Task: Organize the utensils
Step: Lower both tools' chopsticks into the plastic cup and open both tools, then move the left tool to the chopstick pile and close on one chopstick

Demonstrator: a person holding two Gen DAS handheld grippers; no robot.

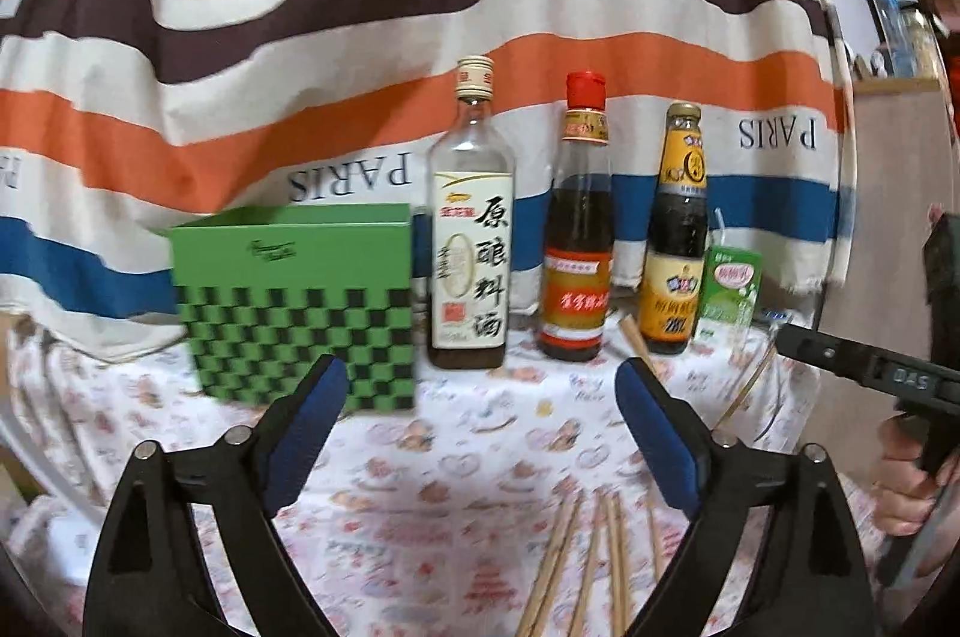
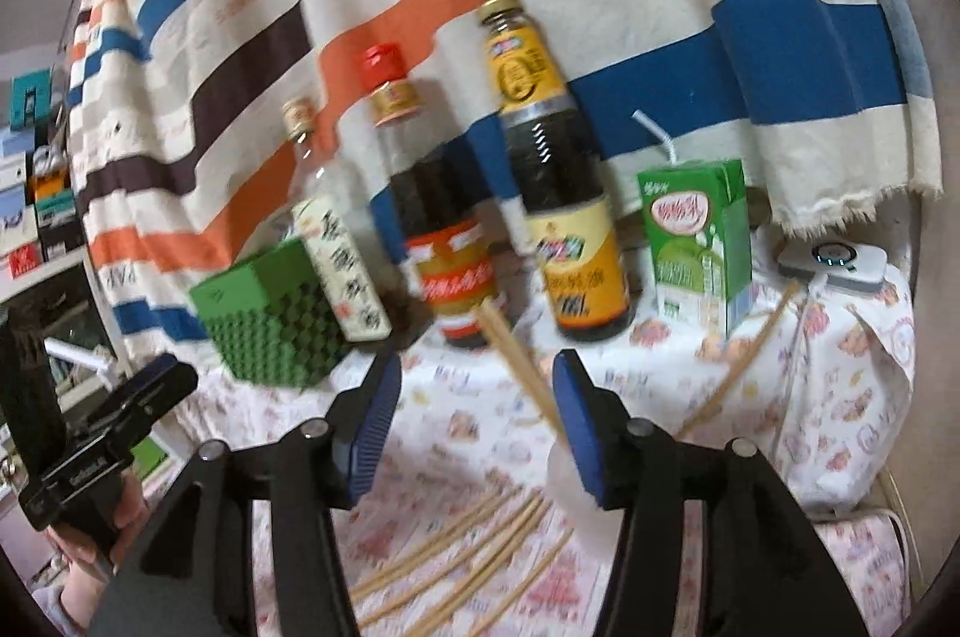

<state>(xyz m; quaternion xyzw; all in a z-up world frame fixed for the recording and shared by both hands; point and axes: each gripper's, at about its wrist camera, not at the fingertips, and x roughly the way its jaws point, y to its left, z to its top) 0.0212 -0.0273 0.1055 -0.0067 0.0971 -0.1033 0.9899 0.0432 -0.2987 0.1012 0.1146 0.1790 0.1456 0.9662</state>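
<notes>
Here the left gripper [image 1: 483, 385] stands wide open with nothing between its blue pads [image 1: 306, 433]; a loose bundle of chopsticks [image 1: 591, 559] lies on the patterned tablecloth [image 1: 456, 445] just below and ahead of it. Beyond its left finger stands the green checkered box [image 1: 294, 301], open-topped, with three sauce bottles [image 1: 471, 229] ahead and a green drink carton [image 1: 729, 292] further right. The right gripper [image 2: 477, 385] is partly open and grips nothing: a pair of chopsticks [image 2: 516, 361] slants between its fingers, lower end hidden behind its right pad [image 2: 579, 433], contact unclear.
</notes>
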